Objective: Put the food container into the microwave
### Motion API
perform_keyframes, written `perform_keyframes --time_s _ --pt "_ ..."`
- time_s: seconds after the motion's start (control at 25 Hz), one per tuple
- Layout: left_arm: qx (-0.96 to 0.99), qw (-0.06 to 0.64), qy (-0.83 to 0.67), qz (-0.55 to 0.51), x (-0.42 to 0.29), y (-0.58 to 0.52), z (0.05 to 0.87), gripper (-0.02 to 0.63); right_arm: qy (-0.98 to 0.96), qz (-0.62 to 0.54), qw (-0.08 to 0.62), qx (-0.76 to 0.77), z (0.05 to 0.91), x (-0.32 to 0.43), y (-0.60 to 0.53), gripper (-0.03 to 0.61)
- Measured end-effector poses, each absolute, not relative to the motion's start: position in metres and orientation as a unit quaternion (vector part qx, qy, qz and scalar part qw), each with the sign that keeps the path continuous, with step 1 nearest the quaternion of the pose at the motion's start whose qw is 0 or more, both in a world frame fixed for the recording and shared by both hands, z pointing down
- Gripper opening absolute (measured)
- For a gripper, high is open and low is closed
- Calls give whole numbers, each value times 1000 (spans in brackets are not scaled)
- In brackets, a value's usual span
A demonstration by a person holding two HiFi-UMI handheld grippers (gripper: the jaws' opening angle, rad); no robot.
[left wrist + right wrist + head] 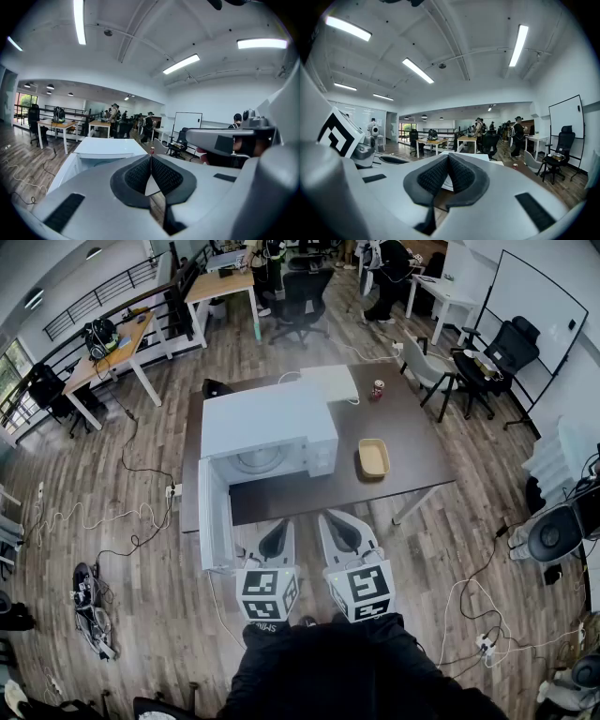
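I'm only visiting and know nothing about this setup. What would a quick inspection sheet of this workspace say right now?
Surface: dark brown table.
Job's things: white microwave on the table, its door swung open; tan food container on the table to its right, apart from it, untouched.
Clutter: red can and a flat white item towards the far edge.
Grippers: left claw and right claw both shut and empty, held by the table's near edge.
Cables: loose cords on the wooden floor at left, more at right.
Surroundings: open office with desks, office chairs, a whiteboard.
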State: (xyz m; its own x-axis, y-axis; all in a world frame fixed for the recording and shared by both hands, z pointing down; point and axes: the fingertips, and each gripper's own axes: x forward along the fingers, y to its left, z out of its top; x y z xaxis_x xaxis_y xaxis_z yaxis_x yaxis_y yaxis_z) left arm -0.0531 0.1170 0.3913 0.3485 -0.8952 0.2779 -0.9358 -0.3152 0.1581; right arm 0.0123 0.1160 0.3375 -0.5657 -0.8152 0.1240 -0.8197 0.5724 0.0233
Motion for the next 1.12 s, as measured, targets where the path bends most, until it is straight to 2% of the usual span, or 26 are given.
perform_keyframes --time_s 0.68,1.12 --pt "807 164 -562 77 -61 121 404 34 -876 29 65 477 349 10 115 25" --pt "808 218 -540 88 -69 120 459 34 -853 67 153 494 419 16 113 25"
